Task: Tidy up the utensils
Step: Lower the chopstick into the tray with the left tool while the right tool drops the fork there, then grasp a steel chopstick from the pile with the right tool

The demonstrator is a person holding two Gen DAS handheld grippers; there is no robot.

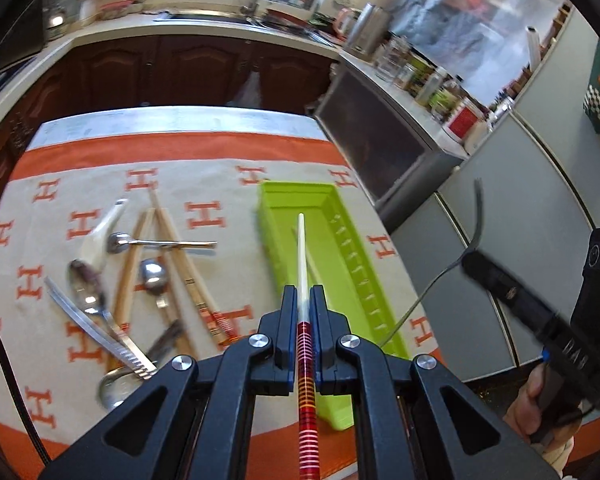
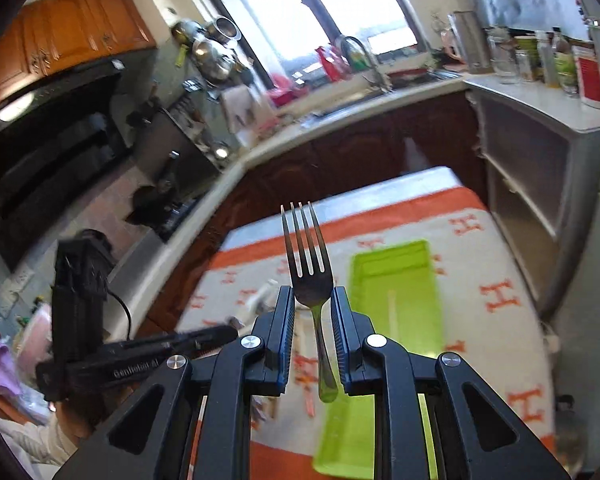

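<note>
The left gripper [image 1: 303,300] is clamped tight on a thin, stiff, light chopstick with a red-striped handle and pale tip [image 1: 301,248], pinched mid-shaft above the long lime-green plastic tray [image 1: 288,196]. The right gripper [image 2: 312,304], partly closed, pinches a slick steel fork [image 2: 305,248] at its neck; it could pivot. Beyond, loose spoons and wooden chopsticks [image 1: 140,264] lie on the orange-patterned cloth [image 1: 204,216].
</note>
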